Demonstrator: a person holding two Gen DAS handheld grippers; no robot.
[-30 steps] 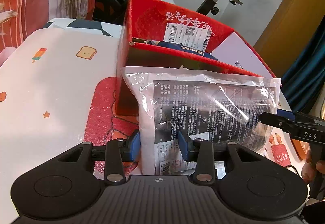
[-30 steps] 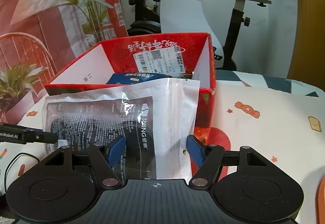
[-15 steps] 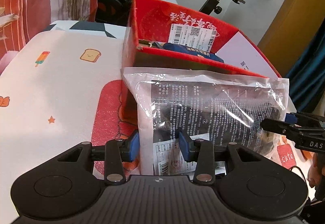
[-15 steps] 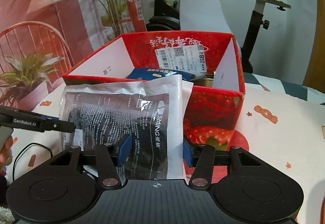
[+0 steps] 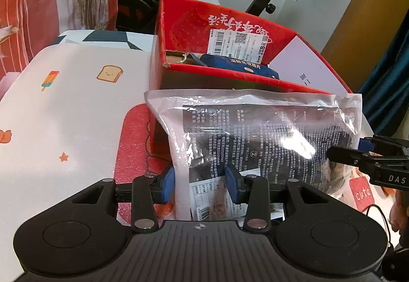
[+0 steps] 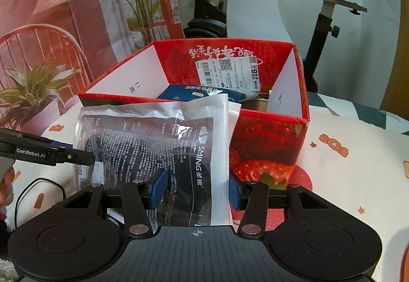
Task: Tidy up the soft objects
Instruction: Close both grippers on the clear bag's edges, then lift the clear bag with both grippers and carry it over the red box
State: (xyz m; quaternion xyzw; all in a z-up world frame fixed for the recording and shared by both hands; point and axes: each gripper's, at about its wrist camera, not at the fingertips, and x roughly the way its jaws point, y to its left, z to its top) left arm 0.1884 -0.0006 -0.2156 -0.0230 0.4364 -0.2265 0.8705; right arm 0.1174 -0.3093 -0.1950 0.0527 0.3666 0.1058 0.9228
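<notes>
bag (image 5: 268, 139) betw. both grippers' pads, prob. pinched

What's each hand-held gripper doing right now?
Left hand-held gripper: shut on the plastic bag.
Right hand-held gripper: jaws have just been closing, now shut on the same plastic bag.

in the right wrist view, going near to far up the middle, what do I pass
right gripper closed on the plastic bag → red strawberry box → blue packet inside it → white shipping label on the box's back wall → exercise bike
</notes>
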